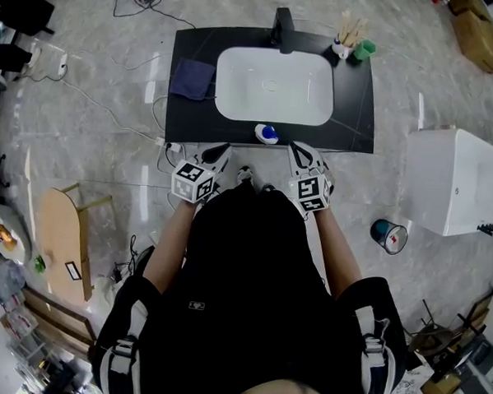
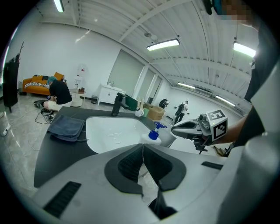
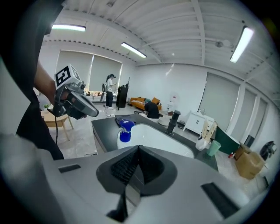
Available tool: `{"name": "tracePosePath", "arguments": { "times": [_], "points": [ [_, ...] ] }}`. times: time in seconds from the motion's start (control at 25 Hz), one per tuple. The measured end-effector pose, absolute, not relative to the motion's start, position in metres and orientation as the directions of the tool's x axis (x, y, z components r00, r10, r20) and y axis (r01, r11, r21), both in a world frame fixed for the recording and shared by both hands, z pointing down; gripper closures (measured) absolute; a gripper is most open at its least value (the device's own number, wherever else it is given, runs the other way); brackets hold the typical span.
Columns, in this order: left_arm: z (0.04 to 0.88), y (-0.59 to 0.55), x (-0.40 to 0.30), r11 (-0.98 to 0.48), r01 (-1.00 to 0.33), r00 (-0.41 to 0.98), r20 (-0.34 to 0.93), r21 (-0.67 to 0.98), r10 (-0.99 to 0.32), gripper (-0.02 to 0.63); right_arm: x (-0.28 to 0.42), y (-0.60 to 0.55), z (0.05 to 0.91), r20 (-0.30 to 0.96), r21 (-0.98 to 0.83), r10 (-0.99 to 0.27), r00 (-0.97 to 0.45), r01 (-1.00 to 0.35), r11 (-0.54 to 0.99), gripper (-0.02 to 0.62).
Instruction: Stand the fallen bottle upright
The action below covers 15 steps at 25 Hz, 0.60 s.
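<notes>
A white spray bottle with a blue head (image 1: 267, 134) stands upright on the front strip of the black counter (image 1: 184, 123), just in front of the white sink (image 1: 273, 86). It also shows ahead in both gripper views, as the bottle (image 2: 154, 133) and the bottle (image 3: 124, 131). My left gripper (image 1: 222, 150) hovers at the counter's front edge, left of the bottle, shut and empty. My right gripper (image 1: 302, 150) hangs right of the bottle, also shut with nothing between its pads. Neither touches the bottle.
A black faucet (image 1: 283, 29) stands behind the sink, a folded blue cloth (image 1: 192, 78) lies to its left, and cups with sticks (image 1: 353, 45) sit at the back right corner. A white cabinet (image 1: 457, 182) and a can (image 1: 389, 235) stand on the floor to the right, a wooden stool (image 1: 63, 232) to the left.
</notes>
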State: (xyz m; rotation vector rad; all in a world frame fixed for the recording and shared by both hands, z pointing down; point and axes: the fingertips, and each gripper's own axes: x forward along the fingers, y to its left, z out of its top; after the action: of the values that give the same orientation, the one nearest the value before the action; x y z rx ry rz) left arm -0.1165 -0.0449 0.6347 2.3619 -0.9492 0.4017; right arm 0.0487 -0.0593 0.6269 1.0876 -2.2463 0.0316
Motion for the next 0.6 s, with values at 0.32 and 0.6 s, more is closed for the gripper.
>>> {"name": "tracePosePath", "arguments": {
  "times": [0.32,0.6],
  "points": [
    [0.623,-0.032,-0.102,-0.566,-0.735,0.676,0.465,0.372,-0.572,0.591,0.062,-0.041,0.638,0.594,0.127,-0.633,-0.498,-0.718,0.684,0.535],
    [0.615,-0.014,-0.082,-0.543,-0.754,0.656,0.467,0.369,-0.593,0.591,0.076,-0.036,0.636,0.587,0.119,-0.613,-0.53,-0.692,0.712,0.535]
  ]
}}
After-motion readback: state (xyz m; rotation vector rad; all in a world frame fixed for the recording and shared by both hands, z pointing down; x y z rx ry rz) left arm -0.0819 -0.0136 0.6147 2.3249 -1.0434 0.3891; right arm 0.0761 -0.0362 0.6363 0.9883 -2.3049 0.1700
